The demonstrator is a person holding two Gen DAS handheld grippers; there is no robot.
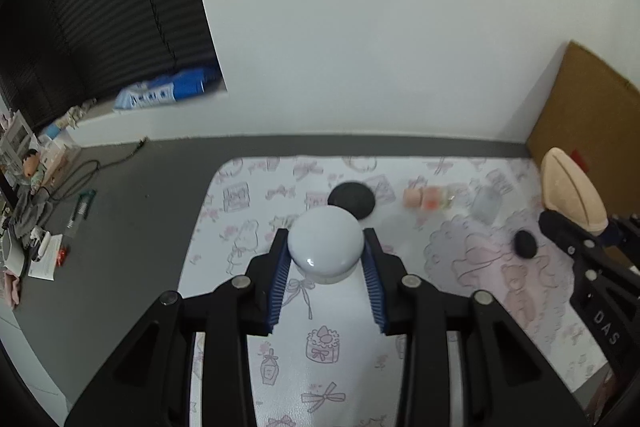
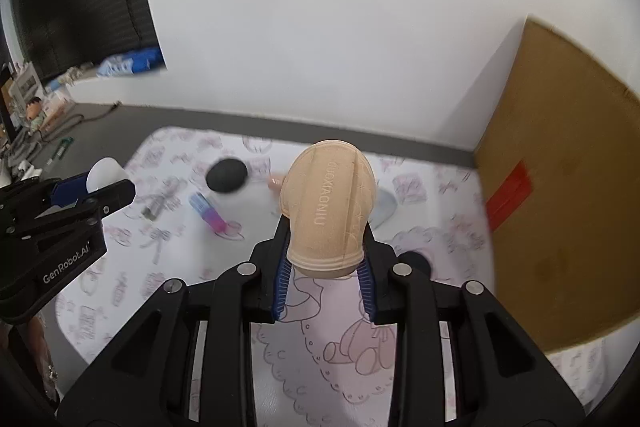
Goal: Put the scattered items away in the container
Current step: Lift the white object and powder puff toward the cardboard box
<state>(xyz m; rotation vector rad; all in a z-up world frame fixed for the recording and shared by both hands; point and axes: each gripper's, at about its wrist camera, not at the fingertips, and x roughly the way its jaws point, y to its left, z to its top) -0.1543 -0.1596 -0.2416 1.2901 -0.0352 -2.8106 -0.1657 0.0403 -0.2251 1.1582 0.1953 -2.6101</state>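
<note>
1. The left hand-held gripper is clamped on a round white jar, blue pads pressed to both its sides, held above the patterned counter.
2. The right hand-held gripper is closed around a beige ribbed case lettered GUOXIAONIU, also raised off the counter.
3. Both point toward the white wall.
4. A brown cardboard box stands at the right; its inside cannot be seen.
5. On the counter lie a black disc, a pink-and-blue tube and a small black lump.
</note>
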